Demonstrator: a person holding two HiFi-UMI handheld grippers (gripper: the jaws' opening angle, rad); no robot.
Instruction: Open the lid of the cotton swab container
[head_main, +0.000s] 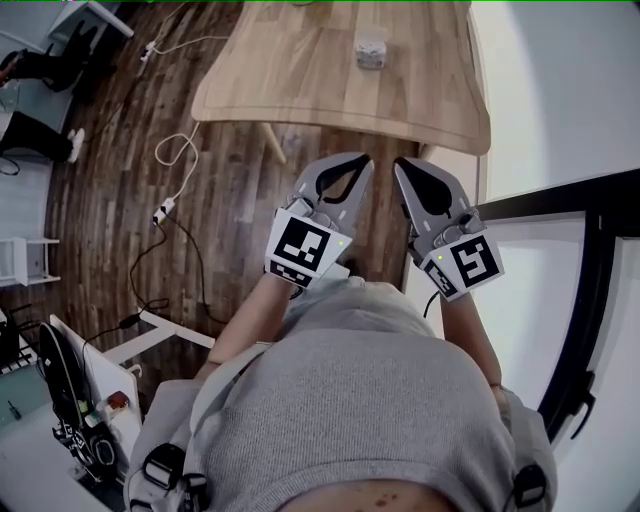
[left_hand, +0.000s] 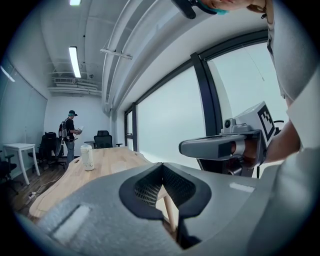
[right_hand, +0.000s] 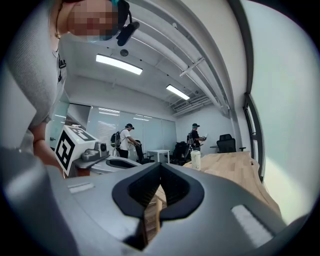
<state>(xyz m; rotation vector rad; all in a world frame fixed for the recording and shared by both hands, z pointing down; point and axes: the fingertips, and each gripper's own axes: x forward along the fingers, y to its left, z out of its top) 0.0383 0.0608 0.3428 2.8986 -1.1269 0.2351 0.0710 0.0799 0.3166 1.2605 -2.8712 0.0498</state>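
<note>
The cotton swab container (head_main: 370, 48), a small pale tub with its lid on, stands on the far side of the wooden table (head_main: 300, 80). It also shows as a white cylinder (left_hand: 87, 157) in the left gripper view and farther off (right_hand: 195, 160) in the right gripper view. My left gripper (head_main: 360, 160) and right gripper (head_main: 401, 164) hang side by side over the floor, short of the table's near edge and well away from the container. Both point toward the table. The left gripper (left_hand: 161, 165) and the right gripper (right_hand: 160, 165) are shut with nothing between the jaws.
A white cable with a power strip (head_main: 163, 210) lies on the dark wood floor to the left. A black window frame (head_main: 590, 260) runs along the right. People with backpacks (right_hand: 125, 141) stand beyond the table, near office chairs (left_hand: 103, 139) and a white side table (left_hand: 14, 150).
</note>
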